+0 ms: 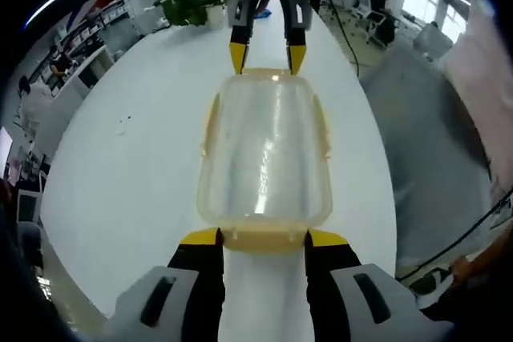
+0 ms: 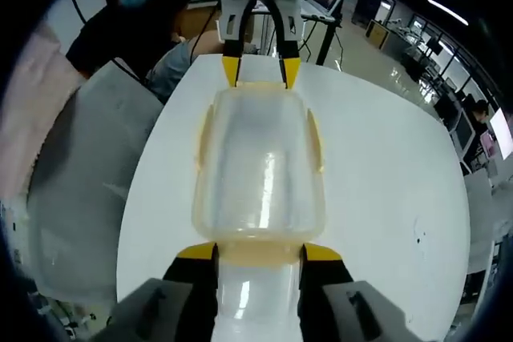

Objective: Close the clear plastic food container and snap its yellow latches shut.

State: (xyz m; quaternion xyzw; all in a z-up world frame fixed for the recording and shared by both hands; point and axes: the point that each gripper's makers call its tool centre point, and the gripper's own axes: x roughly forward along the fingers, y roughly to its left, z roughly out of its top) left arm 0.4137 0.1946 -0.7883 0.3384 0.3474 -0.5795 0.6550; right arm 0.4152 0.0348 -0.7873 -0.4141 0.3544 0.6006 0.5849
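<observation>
The left gripper (image 1: 263,239) has two black jaws, each ending in a yellow tip, and pale grey housings with a dark slot at both sides of its base. The right gripper (image 2: 259,254) has the same look: black jaws, yellow tips, grey housings. Seen from the front, the right gripper has a white body above thin black arms. A pale pink sleeve (image 1: 489,78) covers the person's arm.
</observation>
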